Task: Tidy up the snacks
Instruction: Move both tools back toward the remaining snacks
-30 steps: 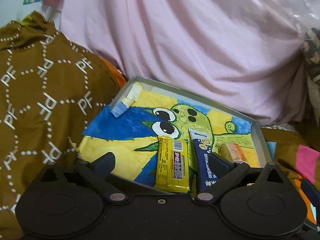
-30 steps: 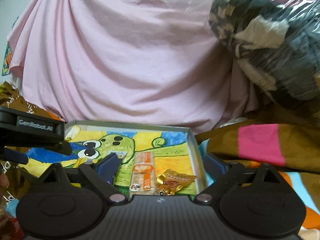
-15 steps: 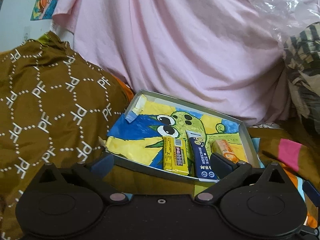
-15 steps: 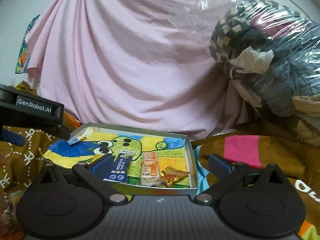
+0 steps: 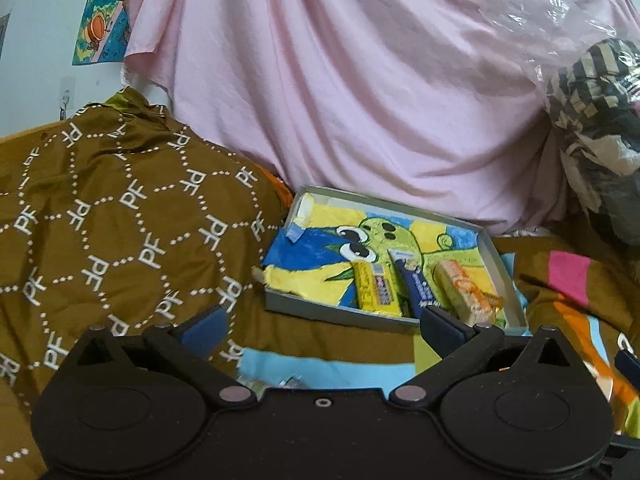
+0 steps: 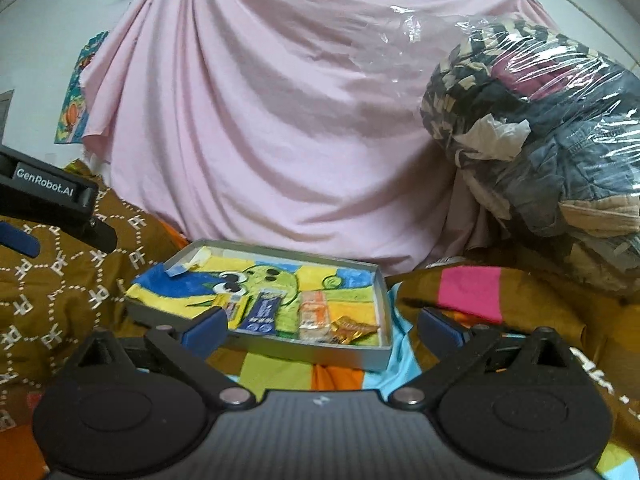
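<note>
The tray lies on the bedspread, with the sheet hanging behind it and the bagged clothes off to its right. In the tray, along its near edge, four snacks lie side by side: from left, a bar, a stick pack, a wafer pack and, nearest the right wall, a candy.

A bed covered in a brown patterned blanket and a colourful striped cloth carried a shallow grey tray resting directly on it
</note>
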`<control>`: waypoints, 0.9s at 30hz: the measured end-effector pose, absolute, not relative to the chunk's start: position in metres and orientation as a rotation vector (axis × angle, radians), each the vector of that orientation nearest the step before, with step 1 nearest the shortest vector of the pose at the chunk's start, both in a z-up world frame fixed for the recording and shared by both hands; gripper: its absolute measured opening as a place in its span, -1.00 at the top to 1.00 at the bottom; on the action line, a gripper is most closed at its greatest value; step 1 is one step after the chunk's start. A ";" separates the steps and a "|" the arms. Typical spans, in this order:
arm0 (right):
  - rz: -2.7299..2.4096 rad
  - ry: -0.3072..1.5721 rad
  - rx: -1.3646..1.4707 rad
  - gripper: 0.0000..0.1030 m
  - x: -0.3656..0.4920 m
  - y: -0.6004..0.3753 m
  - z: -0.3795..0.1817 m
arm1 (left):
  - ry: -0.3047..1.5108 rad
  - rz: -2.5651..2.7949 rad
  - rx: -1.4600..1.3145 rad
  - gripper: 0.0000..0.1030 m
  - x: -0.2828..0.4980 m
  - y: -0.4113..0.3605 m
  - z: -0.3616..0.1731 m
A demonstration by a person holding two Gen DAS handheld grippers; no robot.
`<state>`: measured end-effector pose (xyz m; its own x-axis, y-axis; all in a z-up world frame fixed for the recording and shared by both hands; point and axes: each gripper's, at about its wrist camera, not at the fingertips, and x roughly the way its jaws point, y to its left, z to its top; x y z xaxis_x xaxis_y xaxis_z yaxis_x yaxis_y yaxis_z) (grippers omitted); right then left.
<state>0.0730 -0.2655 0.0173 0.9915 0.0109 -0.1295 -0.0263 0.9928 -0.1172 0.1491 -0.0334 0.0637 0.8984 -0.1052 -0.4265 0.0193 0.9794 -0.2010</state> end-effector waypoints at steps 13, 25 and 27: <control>0.060 0.305 -0.116 -1.00 0.040 -0.251 -0.004 | 0.511 -0.088 -0.159 -0.98 0.114 -0.003 0.022; 0.137 0.501 -0.120 -1.00 0.052 -0.240 -0.030 | 0.604 -0.175 -0.073 -0.98 0.104 -0.005 -0.018; 0.147 0.534 -0.127 -1.00 0.057 -0.238 -0.035 | 0.623 -0.199 -0.049 -0.98 0.104 -0.007 -0.025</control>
